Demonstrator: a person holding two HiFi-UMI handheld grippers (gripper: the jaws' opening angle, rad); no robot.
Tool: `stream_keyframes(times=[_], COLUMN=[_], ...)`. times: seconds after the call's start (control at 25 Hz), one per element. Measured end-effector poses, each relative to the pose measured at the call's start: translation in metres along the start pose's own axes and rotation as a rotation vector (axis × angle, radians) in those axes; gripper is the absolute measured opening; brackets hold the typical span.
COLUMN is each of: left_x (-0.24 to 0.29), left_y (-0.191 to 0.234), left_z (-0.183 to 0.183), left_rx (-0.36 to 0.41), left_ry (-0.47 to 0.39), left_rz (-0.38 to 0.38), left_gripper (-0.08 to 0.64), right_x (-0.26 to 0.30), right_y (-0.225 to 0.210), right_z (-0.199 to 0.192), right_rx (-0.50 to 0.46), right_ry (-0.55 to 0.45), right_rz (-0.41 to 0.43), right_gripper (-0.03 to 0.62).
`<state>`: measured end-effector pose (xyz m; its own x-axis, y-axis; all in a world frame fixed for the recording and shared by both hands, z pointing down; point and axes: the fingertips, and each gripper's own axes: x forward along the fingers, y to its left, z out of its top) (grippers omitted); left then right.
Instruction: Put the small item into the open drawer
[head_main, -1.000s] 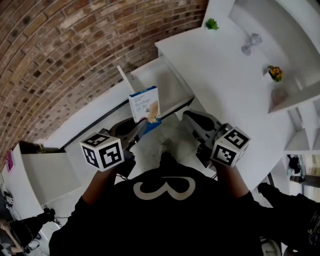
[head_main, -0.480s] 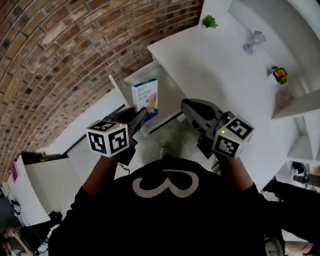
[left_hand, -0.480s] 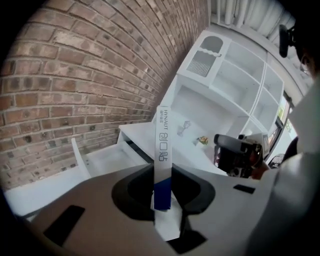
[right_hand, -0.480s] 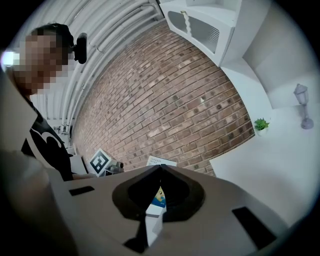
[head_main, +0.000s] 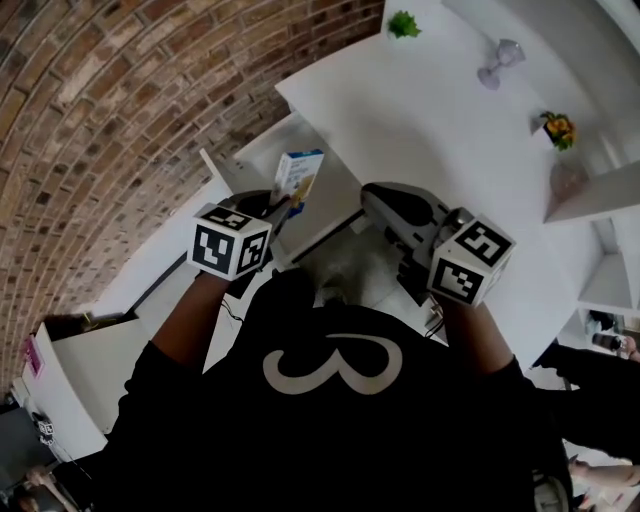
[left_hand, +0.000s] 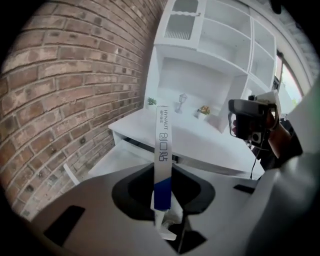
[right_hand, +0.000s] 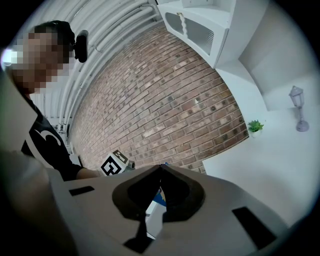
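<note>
Nearest the head camera is the person's black shirt (head_main: 330, 445), which bears a white figure that reads like a 3. Just ahead of it the left claw (head_main: 283, 207) is grasping the small box (head_main: 299, 177) by its lower, blue end, with a jaw pressed on each broad face; the cube behind those jaws carries black-and-white square markers. The box stands upright above the jaws, edge-on to that claw's own camera; its narrow white side reads "HYNAUT" at the top, with larger Chinese characters under that, running down to the blue band. The broad face seen from the head shows blue print too small to read.

To the right of the left claw, and apart from it, the right claw (head_main: 372, 196) is clenched on nothing, its tips meeting. Beyond and below the left claw lies the open drawer (left_hand: 117, 159), white inside, pulled out from under the white desk (head_main: 420, 110). From the head the box shows against the drawer's inside; whether it is over the drawer or just short of it cannot be told.

Farther off, ahead and to the right of the left claw, a small green plant (head_main: 403, 24), a miniature lamp post (head_main: 497, 62) and a pot of yellow-orange flowers (head_main: 556, 128) stand on the desk top. Behind them rises a white hutch of shelves (left_hand: 200, 45); left of the claw runs the brick wall (head_main: 120, 110).
</note>
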<state>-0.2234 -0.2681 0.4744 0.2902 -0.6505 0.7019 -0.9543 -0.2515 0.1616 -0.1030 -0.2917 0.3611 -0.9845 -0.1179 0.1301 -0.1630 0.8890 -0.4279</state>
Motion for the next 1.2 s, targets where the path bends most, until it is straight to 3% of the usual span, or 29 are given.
stream_keyframes(times=[0.24,0.6,0.96,1.2], left_x=[0.035,0.084,0.128,0.155], left_y=[0.008,0.022,0.032,0.048], left_z=[-0.009,-0.031,-0.046,-0.068], left_rx=[0.181,0.382,0.630,0.695], left_ry=[0.135,0.312,0.422,0.487], left_rz=[-0.017,-0.053,-0.135,-0.185], left_gripper=[0.081,0.081,0.081,0.080], right_x=[-0.010,-0.019,-0.013,-0.012], right_y=[-0.015,-0.037,-0.050,-0.058], right_z=[0.000,-0.005,-0.018,-0.031], right_rx=[0.015,0.060,0.105,0.159], right_ry=[-0.026,-0.034,-0.018,-0.017], right_rz=[-0.041,-0.117,-0.186,-0.244], right_gripper=[0.011,0.011,0.011,0.011])
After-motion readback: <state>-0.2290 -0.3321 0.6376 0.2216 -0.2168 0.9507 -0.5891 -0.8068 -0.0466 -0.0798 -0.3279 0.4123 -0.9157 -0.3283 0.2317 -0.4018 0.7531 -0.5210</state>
